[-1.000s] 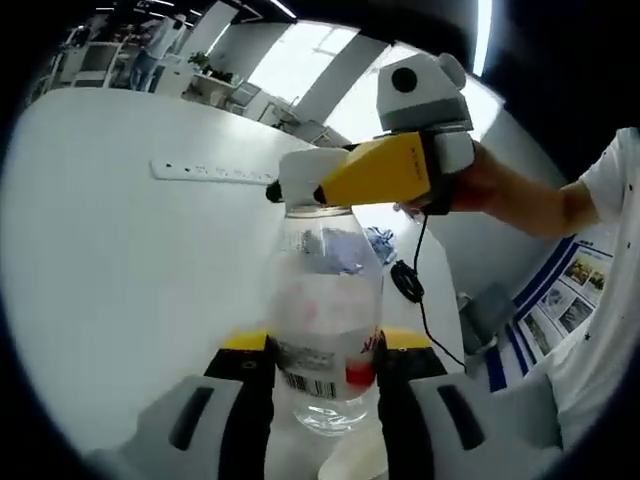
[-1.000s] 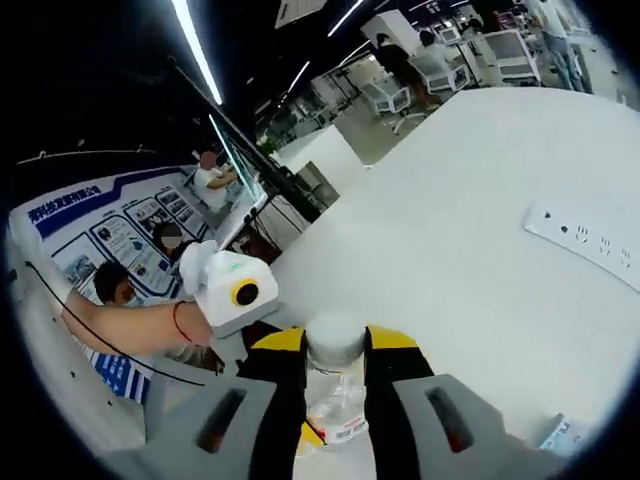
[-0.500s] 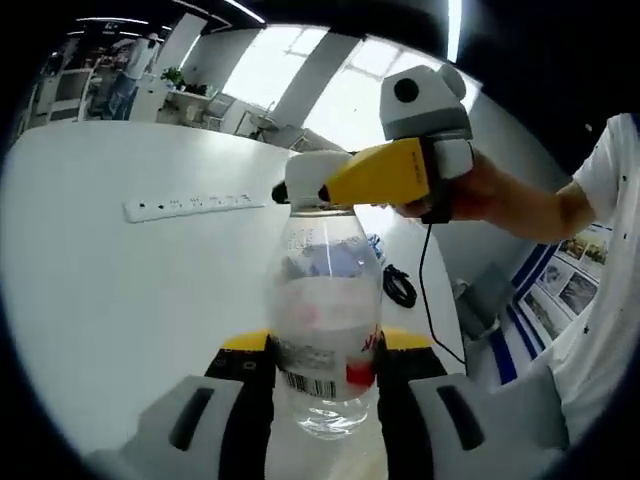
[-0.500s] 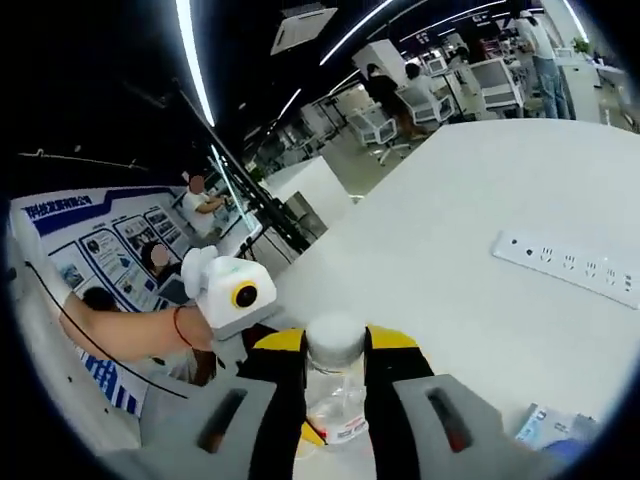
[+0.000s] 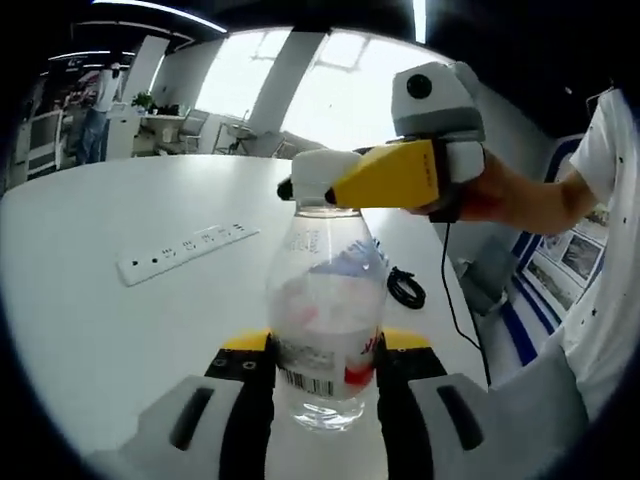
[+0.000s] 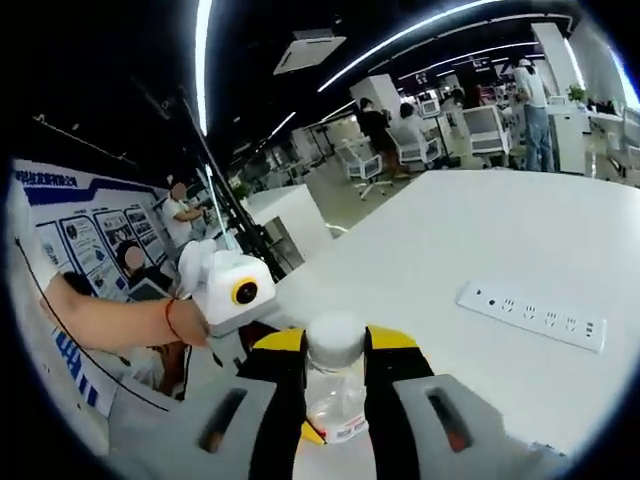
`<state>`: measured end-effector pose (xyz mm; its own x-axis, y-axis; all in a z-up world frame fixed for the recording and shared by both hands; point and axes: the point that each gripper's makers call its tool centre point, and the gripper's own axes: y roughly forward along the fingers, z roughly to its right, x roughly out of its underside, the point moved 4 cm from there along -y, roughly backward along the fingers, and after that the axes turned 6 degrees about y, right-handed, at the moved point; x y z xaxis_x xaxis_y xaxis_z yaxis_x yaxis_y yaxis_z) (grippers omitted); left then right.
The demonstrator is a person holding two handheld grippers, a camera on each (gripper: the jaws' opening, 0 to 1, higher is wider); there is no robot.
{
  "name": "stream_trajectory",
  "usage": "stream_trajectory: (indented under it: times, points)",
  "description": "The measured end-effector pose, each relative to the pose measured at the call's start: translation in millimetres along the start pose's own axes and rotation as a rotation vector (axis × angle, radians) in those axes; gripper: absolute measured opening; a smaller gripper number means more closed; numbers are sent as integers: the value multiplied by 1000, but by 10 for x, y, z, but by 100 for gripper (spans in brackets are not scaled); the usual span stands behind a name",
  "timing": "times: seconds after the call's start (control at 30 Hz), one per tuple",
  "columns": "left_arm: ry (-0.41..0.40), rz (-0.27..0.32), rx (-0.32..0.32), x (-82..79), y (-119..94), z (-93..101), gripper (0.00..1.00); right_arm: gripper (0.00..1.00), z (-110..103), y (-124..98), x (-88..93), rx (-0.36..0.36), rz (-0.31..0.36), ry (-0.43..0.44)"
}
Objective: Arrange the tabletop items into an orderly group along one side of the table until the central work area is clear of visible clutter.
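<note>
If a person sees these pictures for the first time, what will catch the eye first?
A clear plastic bottle held up between both claws: the left claw grips its lower body, and the right claw pinches its white cap. Behind it, a white power strip lies on the white table.

Plenty of open table (image 5: 120,340) out front
Only the power strip (image 5: 187,252) and a black cable (image 5: 405,289) (coiled, off right) sit in the way.
</note>
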<state>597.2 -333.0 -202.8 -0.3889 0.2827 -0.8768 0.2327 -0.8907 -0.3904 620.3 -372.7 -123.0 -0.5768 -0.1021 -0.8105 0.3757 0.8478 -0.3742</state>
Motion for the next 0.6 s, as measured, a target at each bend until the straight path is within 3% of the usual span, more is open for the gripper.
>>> stream_trajectory:
  times: [0.4,0.6]
  points:
    - [88,-5,-5,-23,123,-104,38,19,8,5,25,74,39,-180]
    - [144,-21,1,63,190,-134,38,19,5,1,136,110,48,-265]
